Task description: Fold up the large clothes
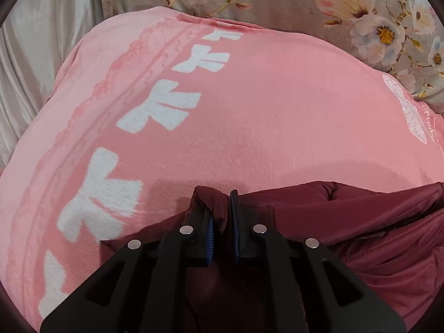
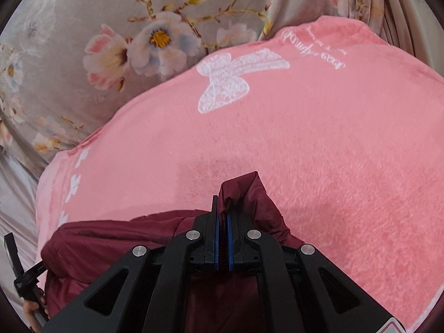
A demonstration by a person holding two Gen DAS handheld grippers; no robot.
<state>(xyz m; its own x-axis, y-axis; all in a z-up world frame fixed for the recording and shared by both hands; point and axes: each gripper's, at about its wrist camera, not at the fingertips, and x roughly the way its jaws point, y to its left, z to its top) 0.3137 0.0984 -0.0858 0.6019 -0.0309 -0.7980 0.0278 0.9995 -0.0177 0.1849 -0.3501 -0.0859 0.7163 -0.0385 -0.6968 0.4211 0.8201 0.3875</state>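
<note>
**A:** So the maroon garment sits low in both views, bunched at the bottom of the frame on top of a pink blanket. Looks like a puffy jacket to me, slick fabric, but honestly can't swear to it. The left tongs are pinched narrow on a fold of it, bottom centre, and the right tongs are clamped the same way on another peak of the cloth.

**B:** Yeah, both have a proper bite. I'd guess they're mid-carry on a fold, two corners or an edge held up. To do it well I'd keep both grips level and pull the edge taut between them before laying it over, because that slippery shell will probably slide and puff up if it goes down slack.

**A:** Agreed. Most of the garment is cut off below the frame or hidden under the black tongs bodies, so no idea how far the folding's got, or which part they're holding.

**B:** Same. Beyond the blanket there's a floral sheet across the top of the right view, and pale draped fabric upper left in the left view. Curtain or bedding, can't tell.
</note>
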